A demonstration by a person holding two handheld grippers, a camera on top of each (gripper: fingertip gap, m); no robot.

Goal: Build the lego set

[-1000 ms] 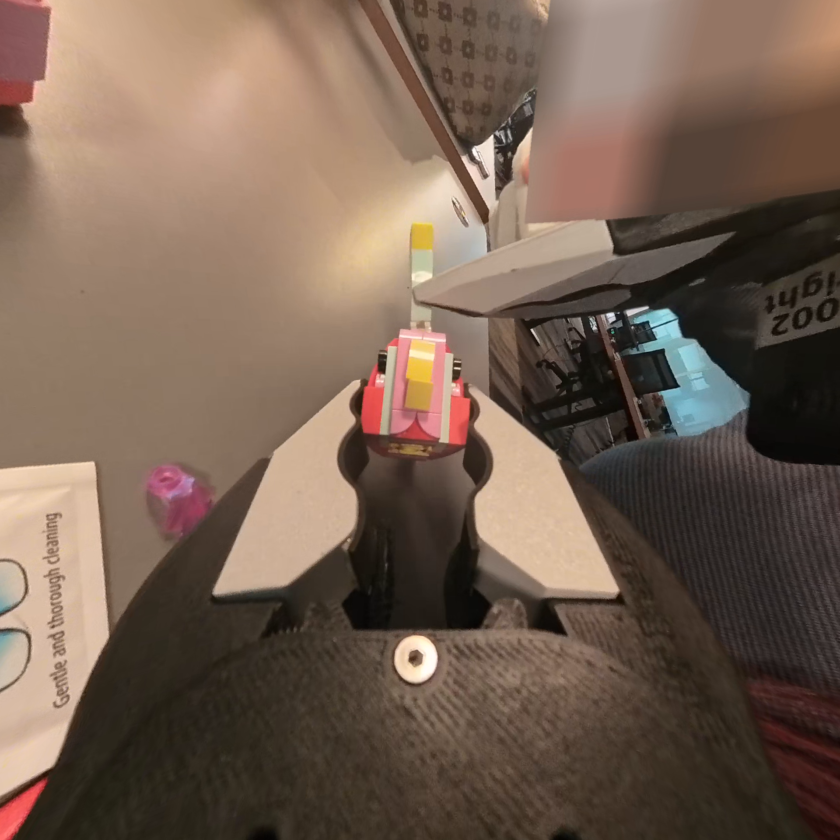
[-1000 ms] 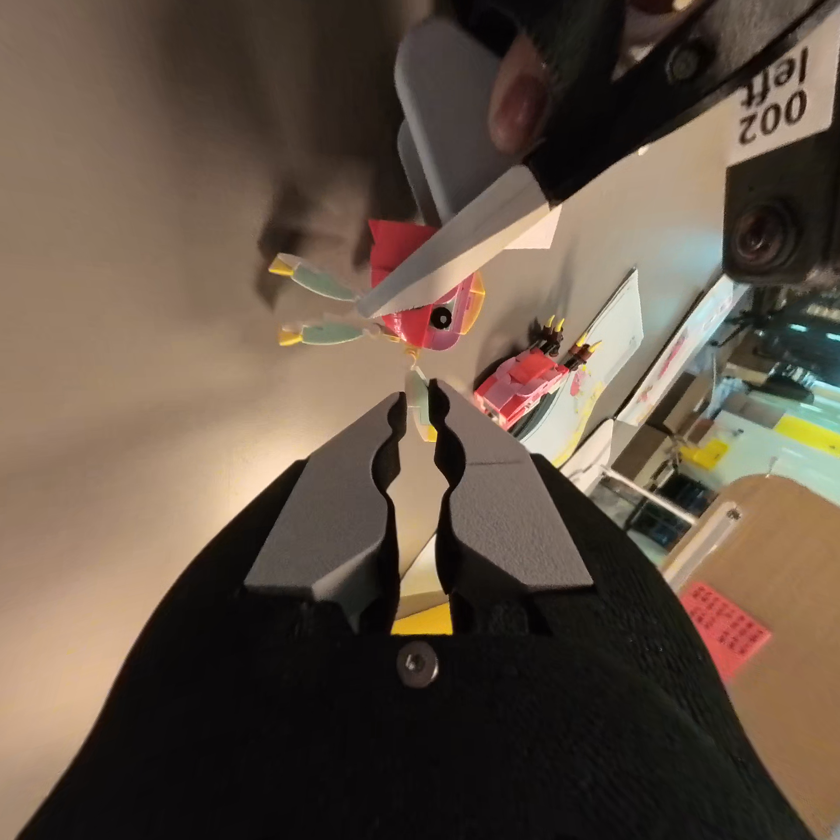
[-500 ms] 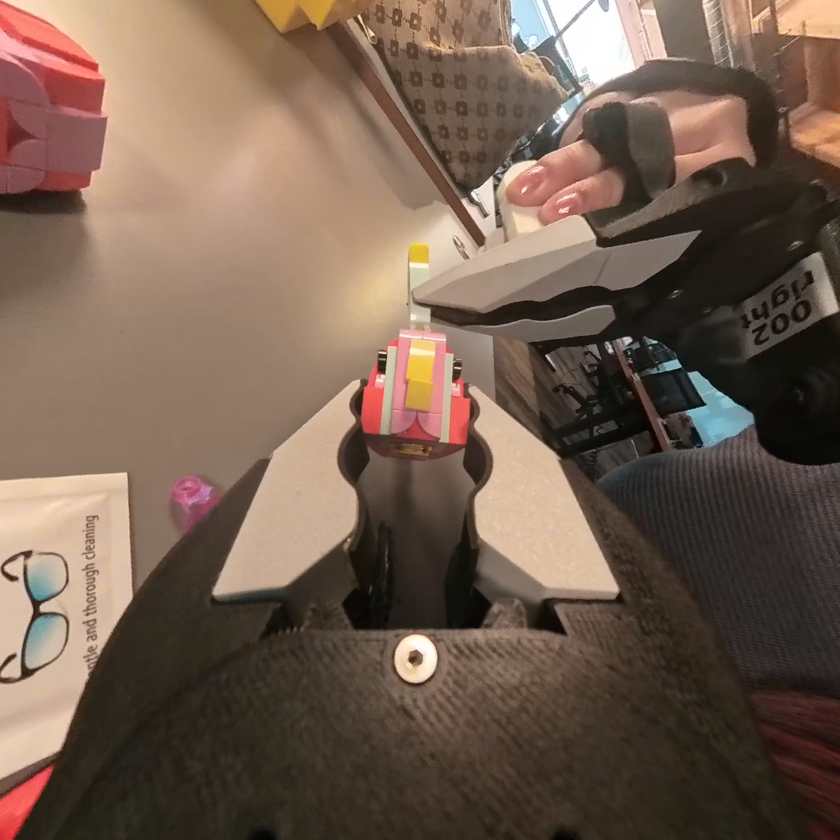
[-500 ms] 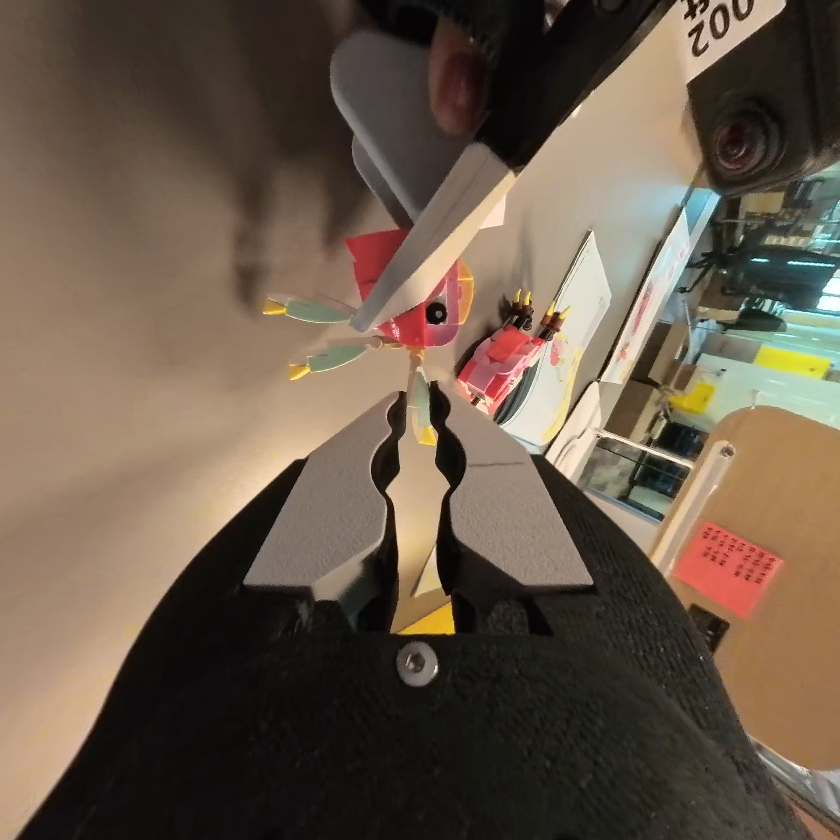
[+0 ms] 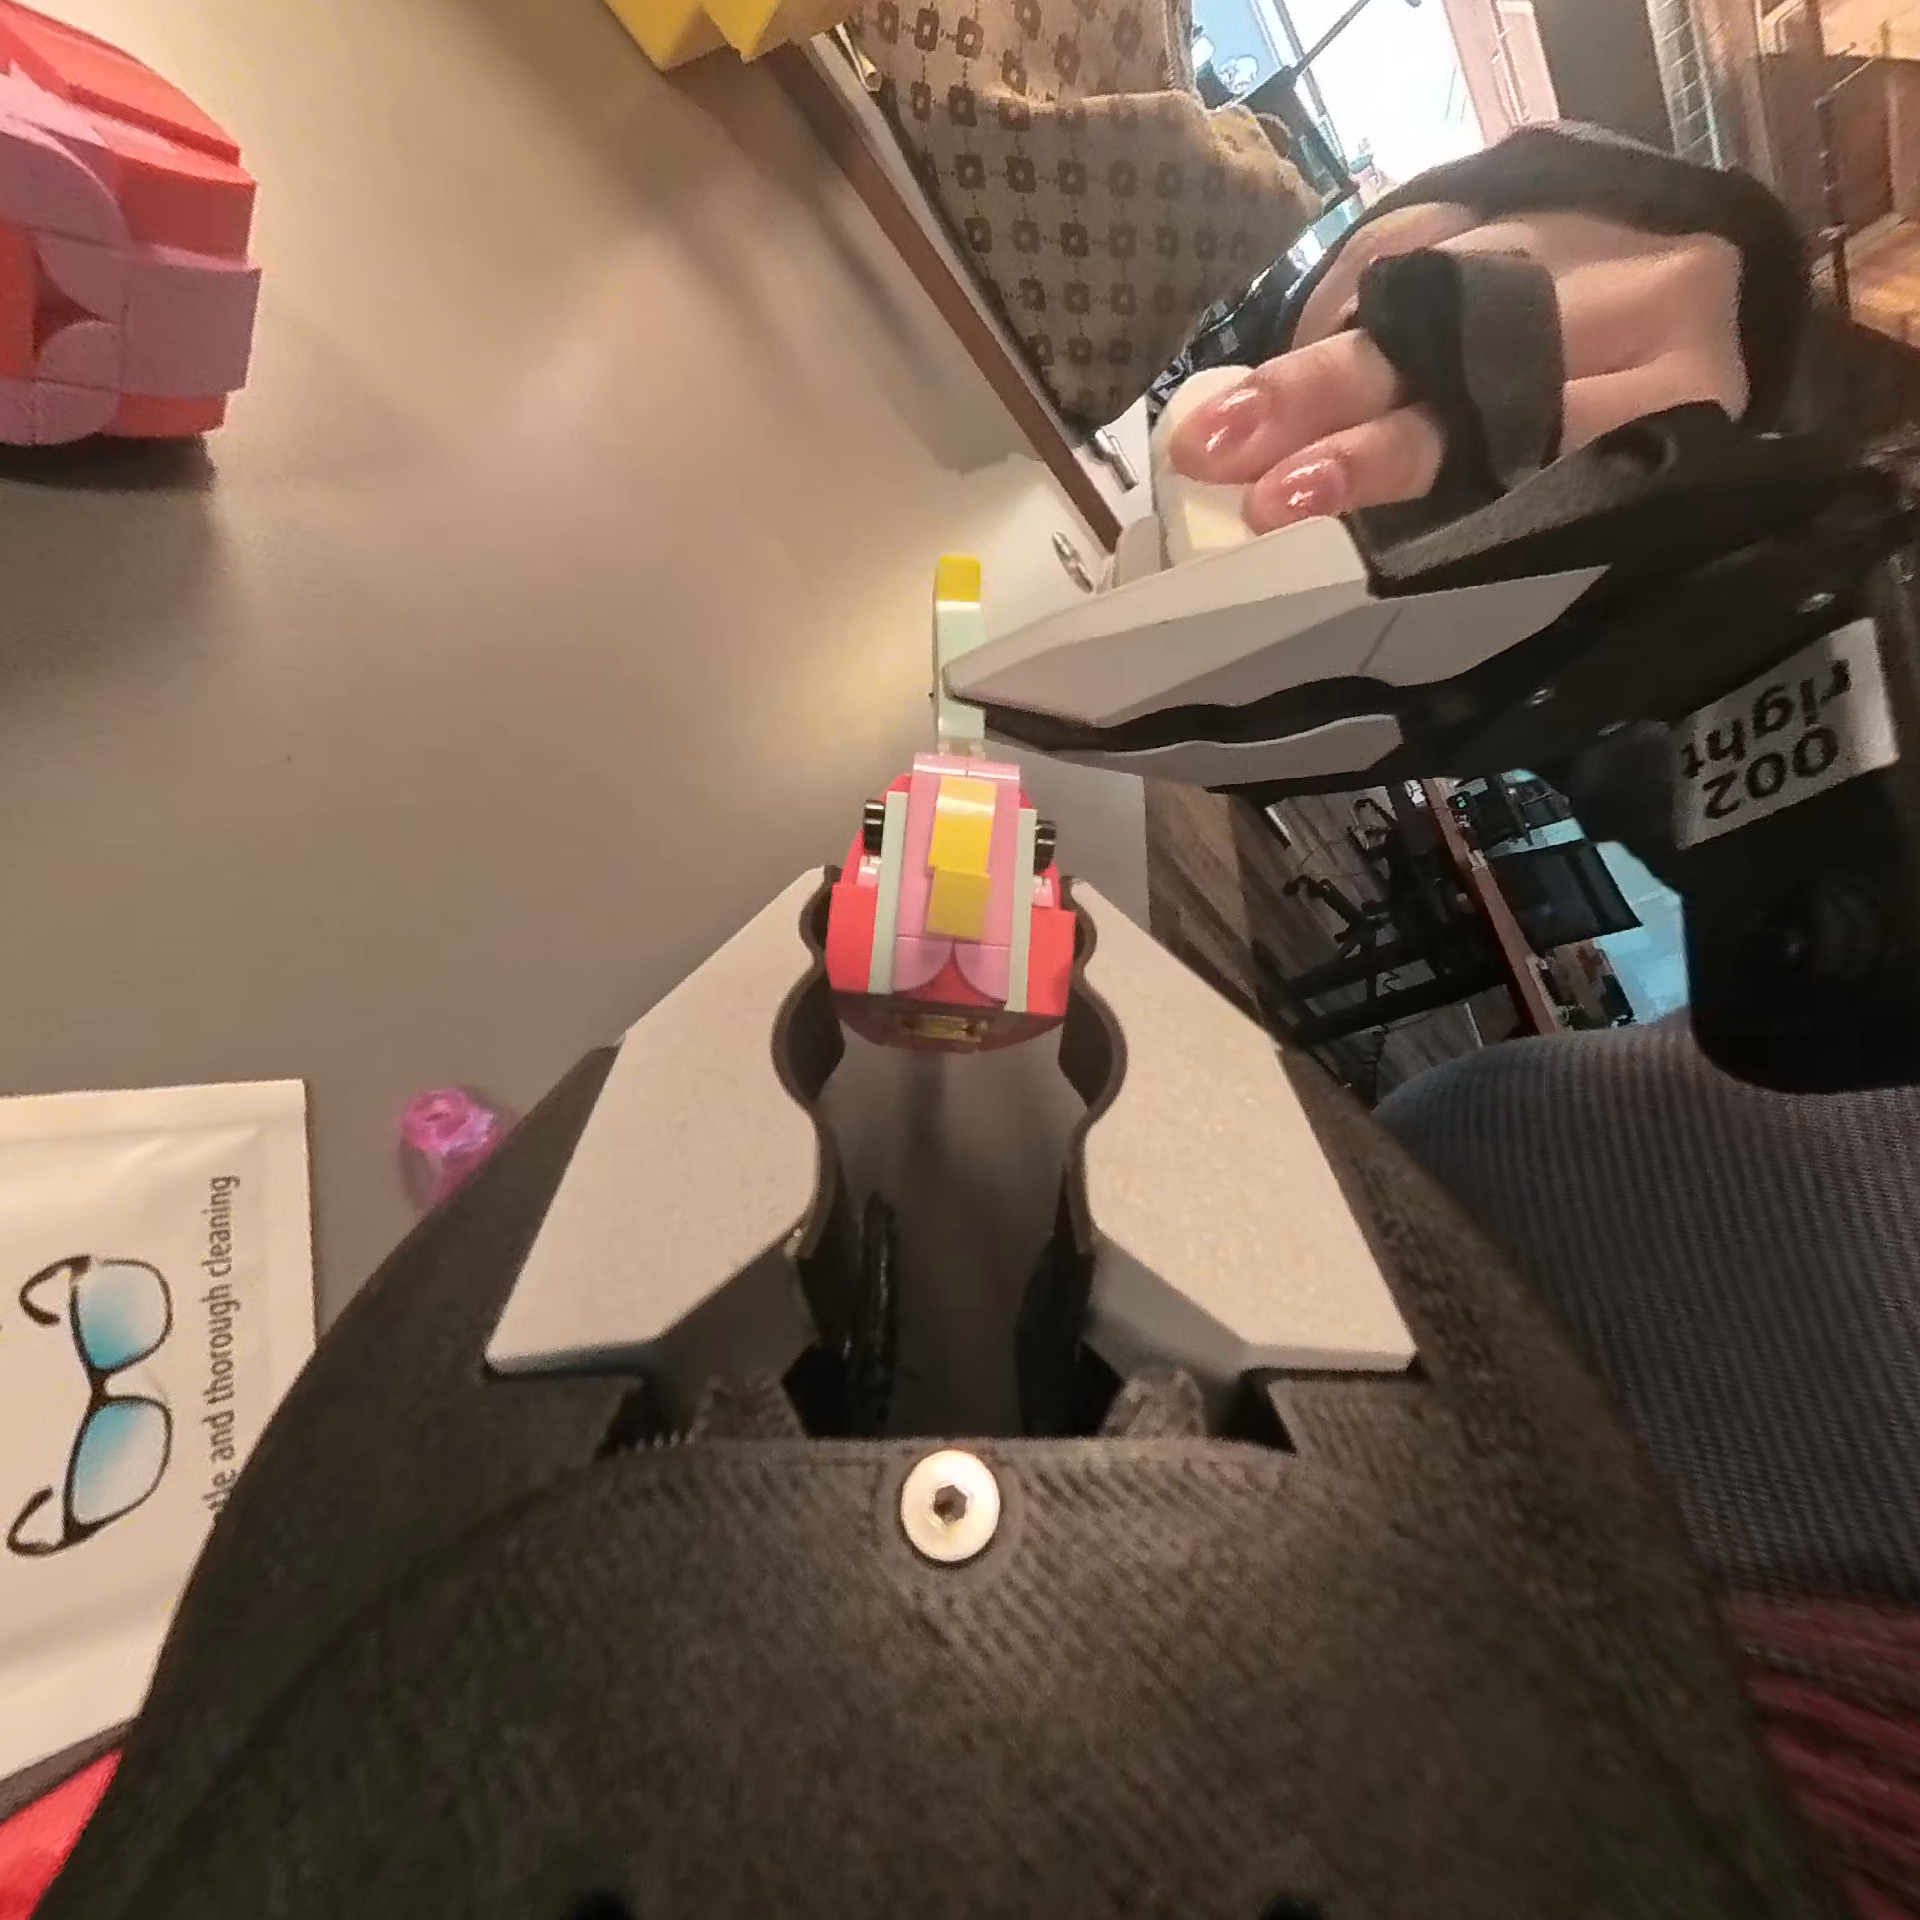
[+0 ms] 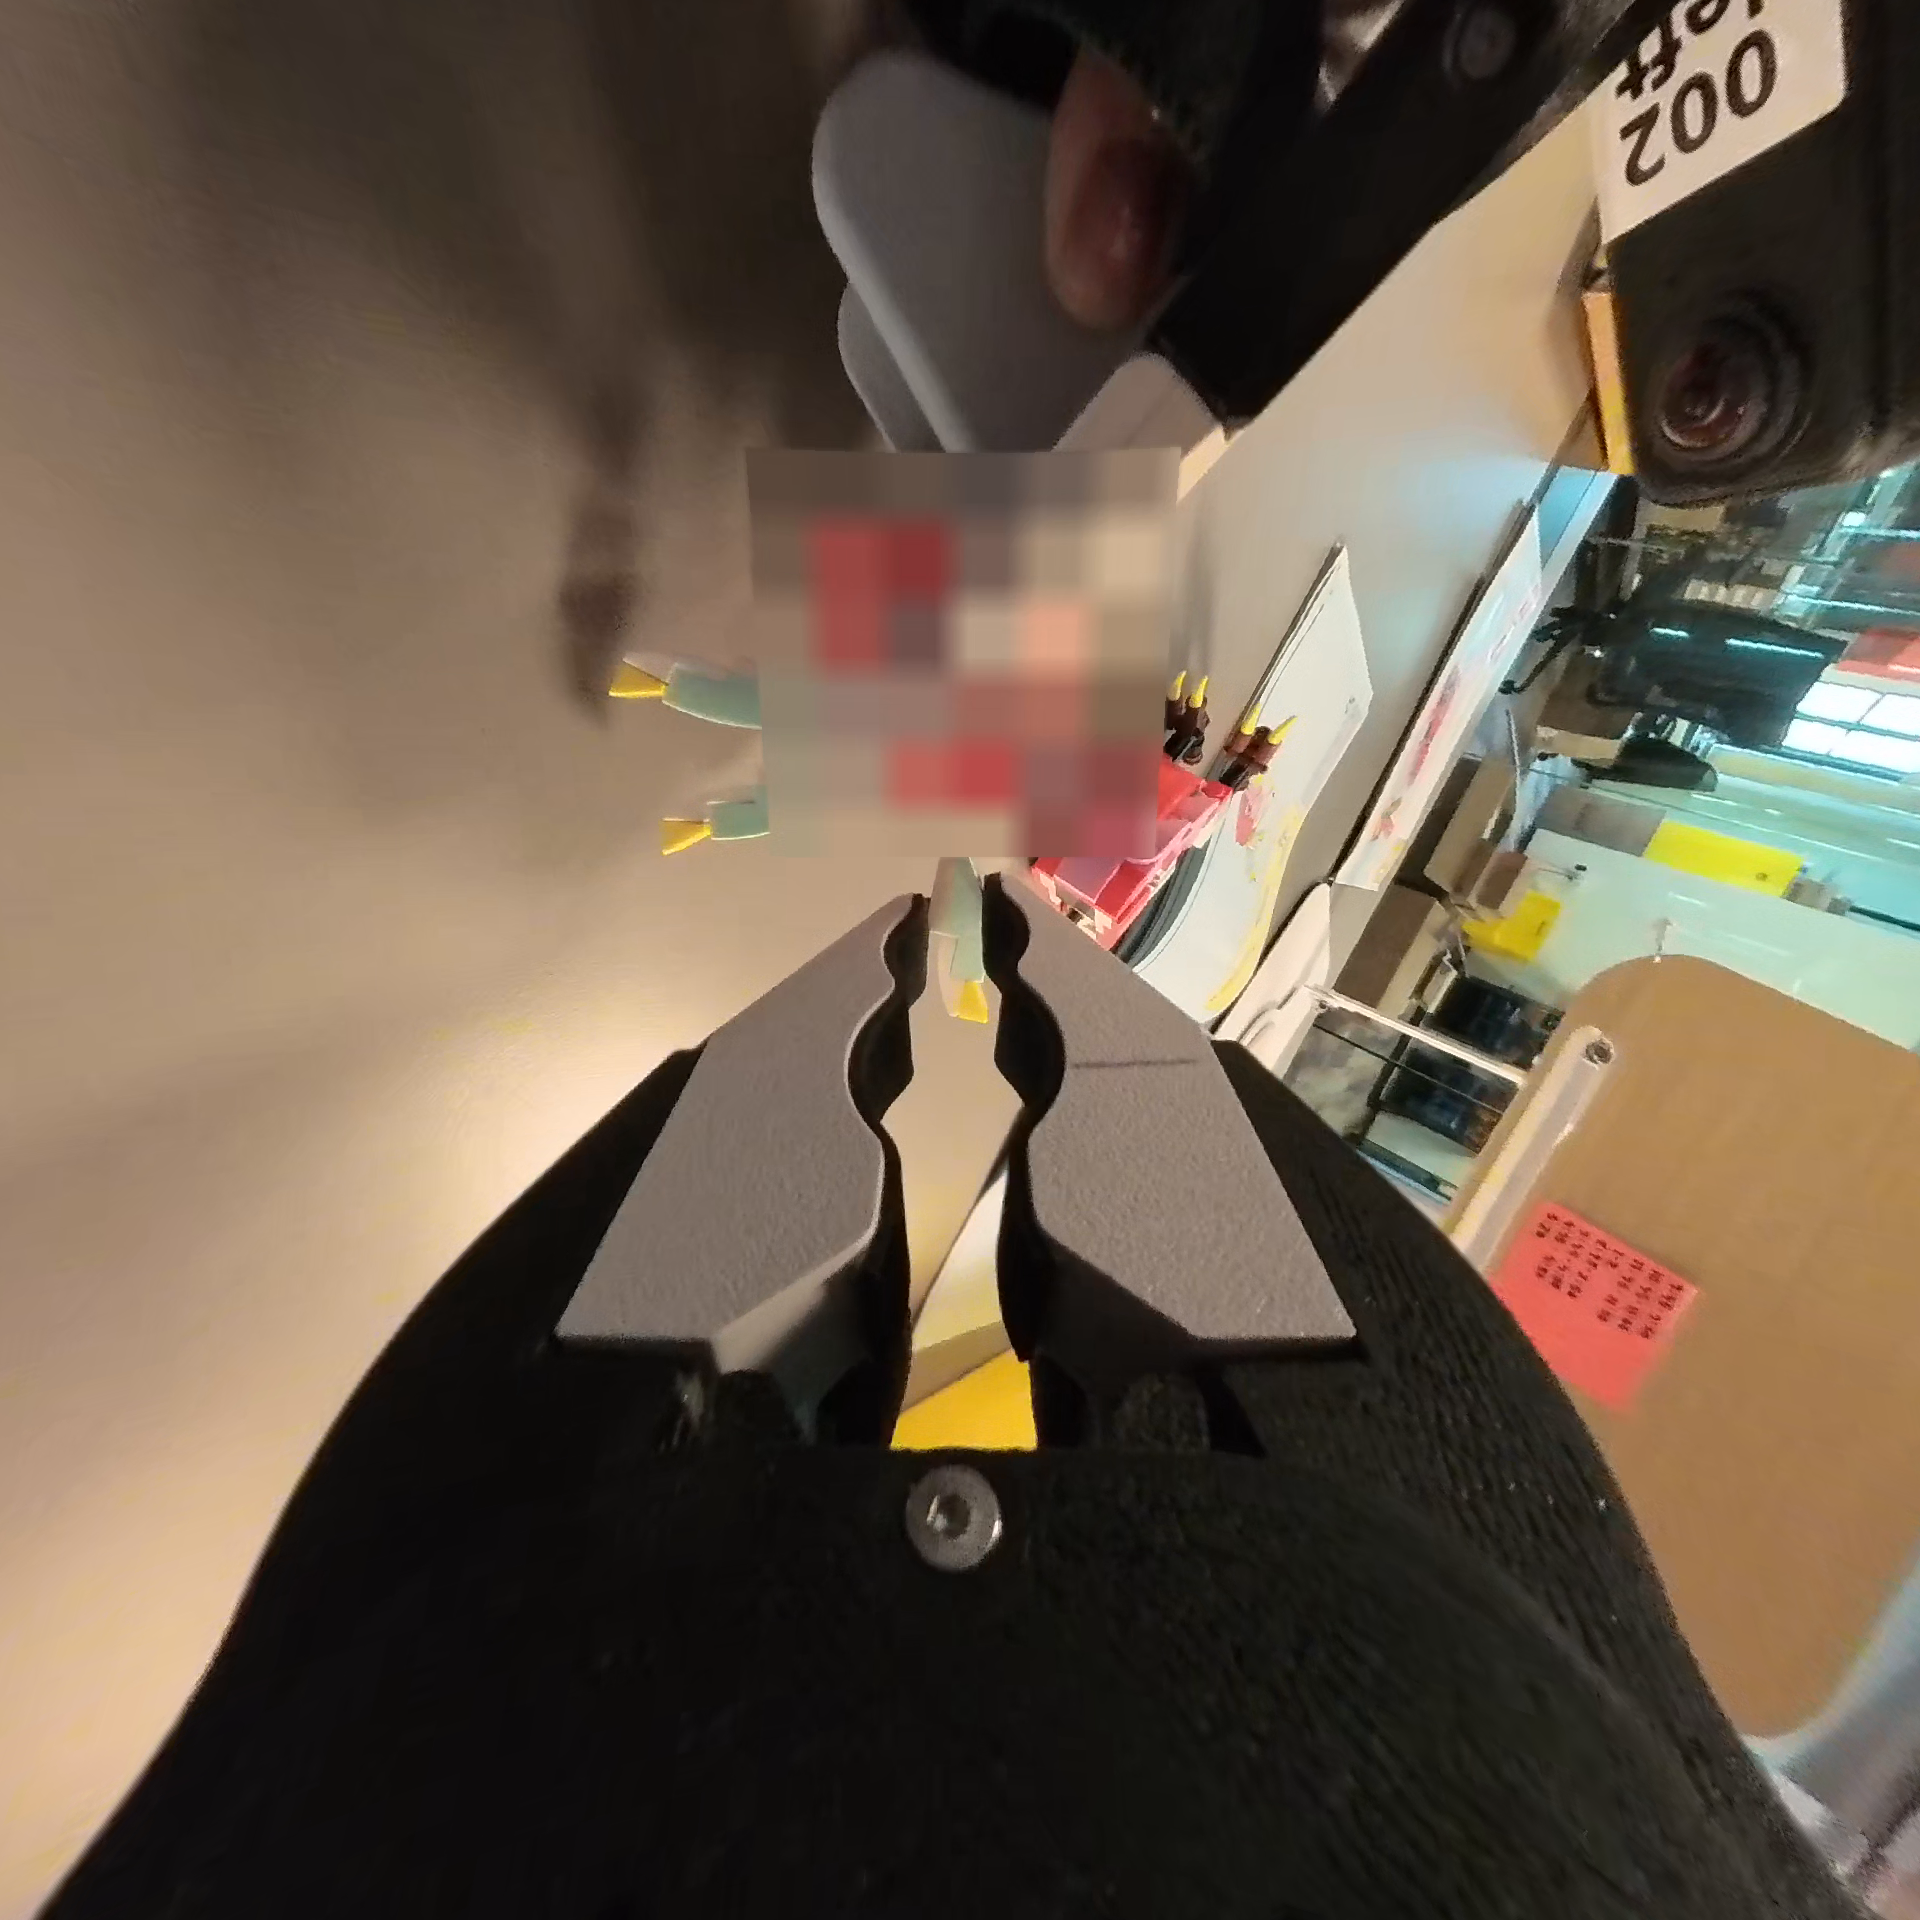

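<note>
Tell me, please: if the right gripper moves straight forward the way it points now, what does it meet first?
Probably the brick figure's red-pink body held by the left gripper; the right gripper already pinches its green feather.

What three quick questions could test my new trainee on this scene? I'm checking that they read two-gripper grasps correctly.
1. True or false: the left gripper clamps the red-and-pink brick figure.
2. Which part does the right gripper pinch? A) mint fin with yellow tip B) purple stud
3. Fill in: beside the left gripper lies a white ___.

Key: 1 true; 2 A; 3 sachet.
</note>
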